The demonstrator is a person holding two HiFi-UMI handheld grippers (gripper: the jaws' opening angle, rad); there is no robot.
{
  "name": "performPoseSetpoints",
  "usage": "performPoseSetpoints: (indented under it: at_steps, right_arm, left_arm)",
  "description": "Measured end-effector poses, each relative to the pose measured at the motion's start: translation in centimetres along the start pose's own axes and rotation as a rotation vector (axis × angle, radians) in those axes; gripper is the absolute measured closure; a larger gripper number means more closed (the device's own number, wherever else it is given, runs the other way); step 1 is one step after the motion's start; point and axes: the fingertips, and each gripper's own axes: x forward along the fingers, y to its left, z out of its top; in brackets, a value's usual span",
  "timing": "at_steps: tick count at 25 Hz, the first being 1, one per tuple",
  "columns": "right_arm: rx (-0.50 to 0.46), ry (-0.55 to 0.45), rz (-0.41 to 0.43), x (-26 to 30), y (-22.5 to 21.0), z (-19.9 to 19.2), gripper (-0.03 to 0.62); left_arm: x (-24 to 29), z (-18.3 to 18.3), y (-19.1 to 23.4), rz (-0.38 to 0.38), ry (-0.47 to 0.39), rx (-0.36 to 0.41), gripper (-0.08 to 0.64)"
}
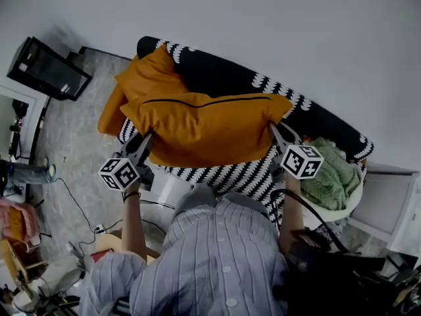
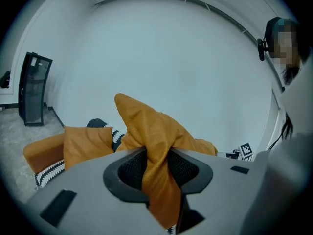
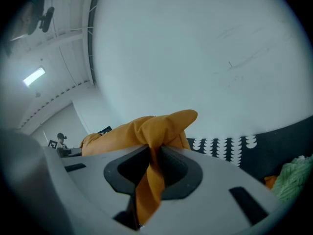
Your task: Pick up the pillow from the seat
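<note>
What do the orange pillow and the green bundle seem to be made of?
Orange pillow: matte woven cloth, probably soft-filled; it creases and bunches where pinched. Green bundle: likely knitted or fleecy textile, matte; its surface looks nubby, but blurred.

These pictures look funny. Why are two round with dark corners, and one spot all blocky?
Left gripper view: a wide-angle lens bends it round, corners dark; the blocky patch was added to hide a face. Right gripper view: same bend, plus a bright ceiling light. Head view: dim, greyish, but the pillow is sharp.
</note>
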Motion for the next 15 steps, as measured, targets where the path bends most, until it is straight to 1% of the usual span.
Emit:
performPoseSetpoints:
  at_steps: [3, 8, 12, 15]
  right_arm:
    - [-0.020, 0.021, 0.029, -0.1, 0.7, -0.2, 0.518]
    - [-0.049, 0.048, 0.066, -0.3, 1.1, -0.1, 0.518]
    - [-0.088, 0.096, 0.117, 0.1, 2.0, -0.5, 0.518]
    - [-0.095, 0.108, 0.125, 0.3, 2.1, -0.9, 0.518]
  left_arm:
    - [-1.9, -0.5, -0.3, 0.036, -0.028, -0.017, 0.420]
    - [-3.6, -1.2, -1.1, 0.073, -0.070, -0.027, 0.420]
    - [-6.0, -2.1, -1.3, 0.138, -0.119, -0.051, 0.420]
    - [-6.9, -2.5, -1.6, 0.151, -0.144, -0.065, 0.420]
